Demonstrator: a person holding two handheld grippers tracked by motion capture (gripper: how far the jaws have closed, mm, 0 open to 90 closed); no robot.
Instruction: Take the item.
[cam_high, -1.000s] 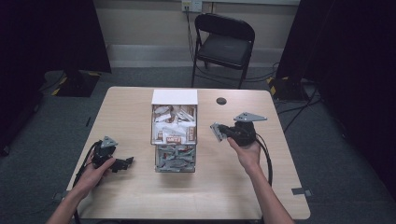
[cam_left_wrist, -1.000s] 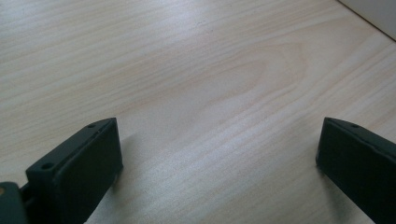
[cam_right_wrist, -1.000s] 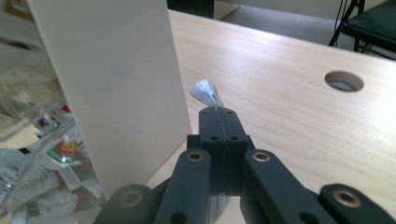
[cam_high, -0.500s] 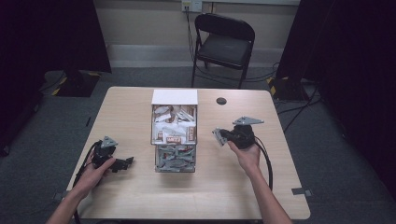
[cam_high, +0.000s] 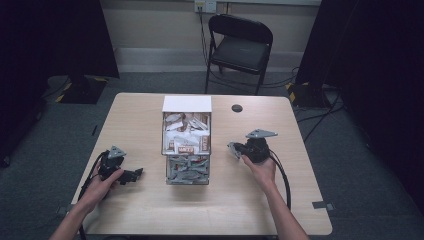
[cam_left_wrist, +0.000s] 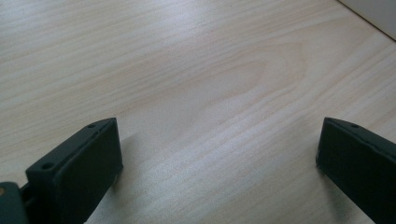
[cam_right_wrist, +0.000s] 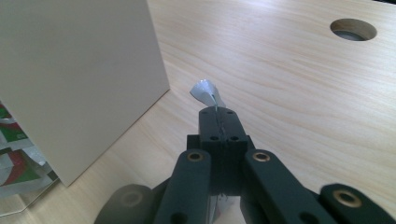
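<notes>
Mid-table: clear box (cam_high: 187, 150) holds packets (cam_high: 186, 144); right tool (cam_right_wrist: 217, 111) pinches packet.

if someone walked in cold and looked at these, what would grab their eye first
Probably the clear organizer box at the middle of the table, its compartments stuffed with small packets under a raised white lid. Next, the right gripper beside the box, shut on a small silvery packet that pokes out past its tips. The left gripper sits open over bare wood near the table's left edge.

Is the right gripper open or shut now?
Shut: in the right gripper view, the right gripper has its jaws pressed together on a small silver packet.
</notes>
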